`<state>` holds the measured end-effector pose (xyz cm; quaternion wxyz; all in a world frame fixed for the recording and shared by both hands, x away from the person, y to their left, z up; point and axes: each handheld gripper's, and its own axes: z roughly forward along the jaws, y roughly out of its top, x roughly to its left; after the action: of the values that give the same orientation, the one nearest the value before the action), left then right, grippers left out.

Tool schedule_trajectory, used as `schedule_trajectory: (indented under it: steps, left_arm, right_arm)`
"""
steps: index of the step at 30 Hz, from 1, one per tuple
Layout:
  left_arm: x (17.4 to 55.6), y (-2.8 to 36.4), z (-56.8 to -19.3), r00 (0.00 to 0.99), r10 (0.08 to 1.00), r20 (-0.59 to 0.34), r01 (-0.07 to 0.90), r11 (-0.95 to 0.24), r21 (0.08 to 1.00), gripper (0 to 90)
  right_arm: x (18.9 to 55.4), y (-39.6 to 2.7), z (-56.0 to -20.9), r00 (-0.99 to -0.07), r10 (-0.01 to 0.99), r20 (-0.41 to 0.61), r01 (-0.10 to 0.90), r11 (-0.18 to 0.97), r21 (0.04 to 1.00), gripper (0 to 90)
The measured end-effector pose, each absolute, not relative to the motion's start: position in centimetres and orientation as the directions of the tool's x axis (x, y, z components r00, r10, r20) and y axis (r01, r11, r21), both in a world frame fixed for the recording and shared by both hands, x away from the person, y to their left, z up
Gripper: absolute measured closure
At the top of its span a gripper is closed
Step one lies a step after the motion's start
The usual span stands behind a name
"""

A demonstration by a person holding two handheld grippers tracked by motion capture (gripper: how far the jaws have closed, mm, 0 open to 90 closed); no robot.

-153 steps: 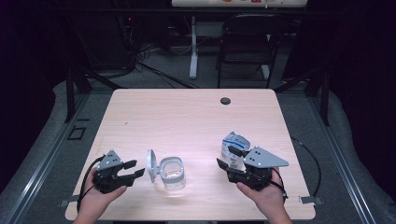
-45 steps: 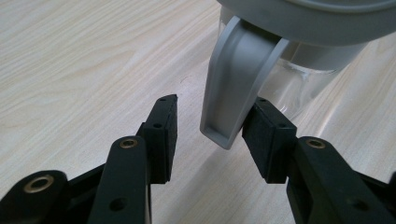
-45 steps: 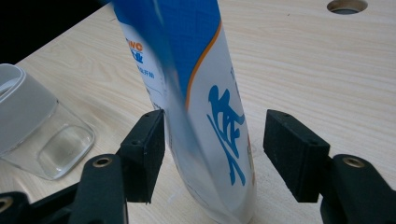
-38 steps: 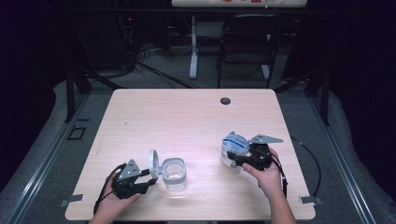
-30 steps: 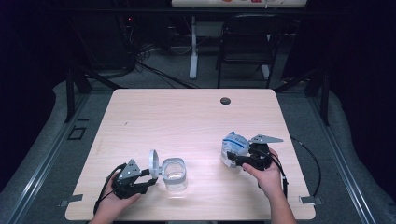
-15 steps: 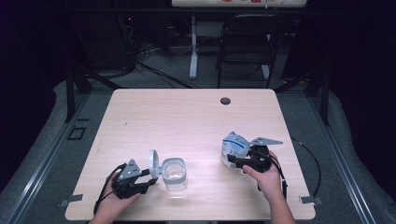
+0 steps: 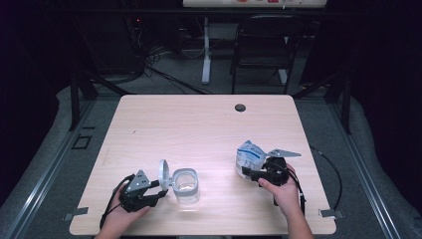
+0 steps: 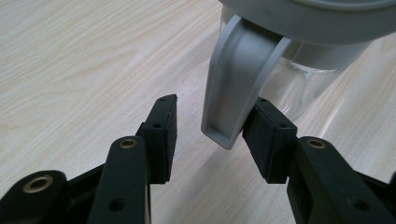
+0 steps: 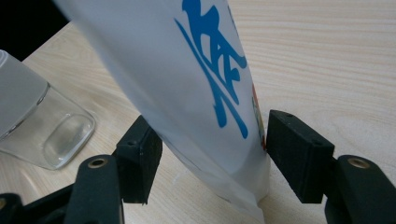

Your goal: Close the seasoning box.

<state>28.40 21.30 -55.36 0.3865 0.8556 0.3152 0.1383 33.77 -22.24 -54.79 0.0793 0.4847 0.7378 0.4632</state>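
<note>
Jar (image 7: 185,185) sits on the desk (image 7: 199,129) with its hinged lid (image 7: 163,173) swung up and open, so the opening step looks done. Jar looks empty or nearly so; can't tell for sure through the glass. Pouch (image 7: 250,155) stands on the desk, so filling from it looks like what's left.

Left tool (image 8: 210,126): jaws apart, straddling the grey lid hinge arm (image 8: 236,79). That arm touches the jaw on the view's right; a clear gap remains to the other jaw. No clamp, more a bracing contact. The glass body is just beyond the jaws, the lid rim just above them.

Right tool (image 9: 210,154): jaws have just been opening, with the pouch between them. Left pad stands clear of the film; right pad is at or just off the printed edge. Reads as released or nearly so, not clamped. The pouch leans across the jaws with its bottom corner near the tool base. The jar is off to the tool's left, well apart.

Pose, high view: left hand (image 7: 119,219) low at the near desk edge, tool roughly level, pointing right at the jar. Right hand (image 7: 286,191) behind its tool (image 7: 251,172), which points left and slightly away at the pouch's base.
</note>
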Motion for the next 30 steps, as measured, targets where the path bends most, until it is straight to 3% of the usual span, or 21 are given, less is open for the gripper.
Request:
schedule_trajectory:
  steps: [30]
  left_arm:
    - [28.4,21.3,-55.3,0.764,0.646,0.001,0.428,-0.507,0.748,55.3]
  right_arm:
    - [34.1,-20.8,-57.3,-0.501,0.807,0.313,0.671,0.133,0.73,33.8]
